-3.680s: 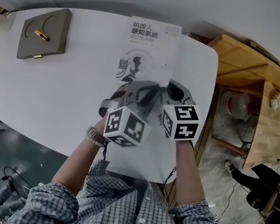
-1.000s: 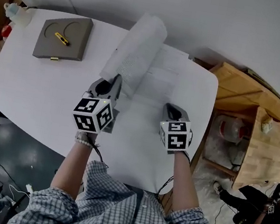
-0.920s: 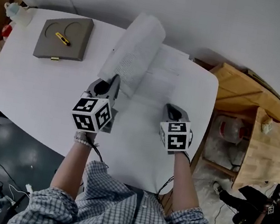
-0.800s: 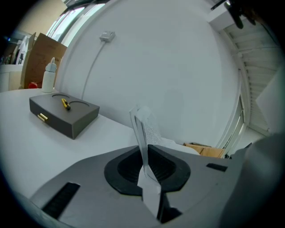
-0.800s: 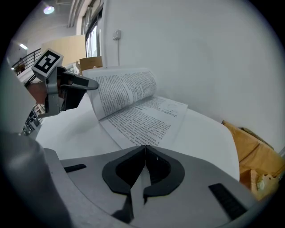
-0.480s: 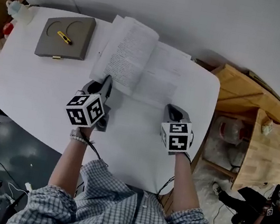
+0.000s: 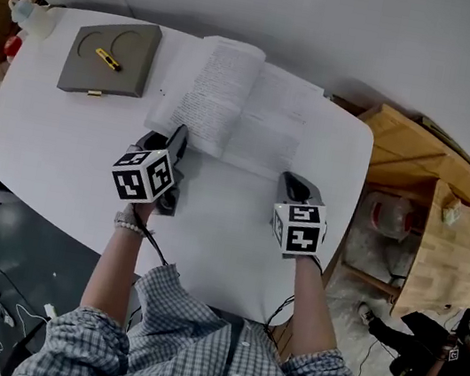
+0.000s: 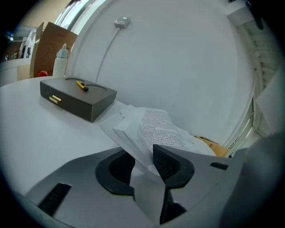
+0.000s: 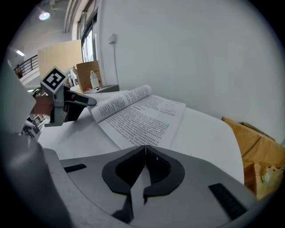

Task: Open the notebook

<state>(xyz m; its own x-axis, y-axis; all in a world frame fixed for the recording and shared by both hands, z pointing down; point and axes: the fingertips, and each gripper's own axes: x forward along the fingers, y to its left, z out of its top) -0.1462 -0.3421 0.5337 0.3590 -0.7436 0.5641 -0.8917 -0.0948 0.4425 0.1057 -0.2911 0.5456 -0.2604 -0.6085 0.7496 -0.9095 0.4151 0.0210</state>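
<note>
Lifted pages now lie flat, the notebook [image 7: 231, 105] open. Left gripper [image 7: 178, 135] has just been opening, freeing the page corner between its jaws. Right gripper [image 7: 291, 181], closed and empty, apparently anchors the near edge.

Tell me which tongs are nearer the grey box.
Left. The left tongs, jaws just opened with the notebook's left pages between them, sit off the grey box's near right corner; the right tongs, shut, are at the notebook's right page, farther off.

The person wears a blue-grey checked shirt [image 7: 211, 372] with rolled sleeves at six o'clock and a beaded wristband [image 7: 127, 225], while the grey left gripper [image 7: 164, 139] and right gripper [image 7: 290, 182] carry black-and-white marker cubes [image 7: 143, 174] and thin black cables [image 7: 152, 252].
</note>
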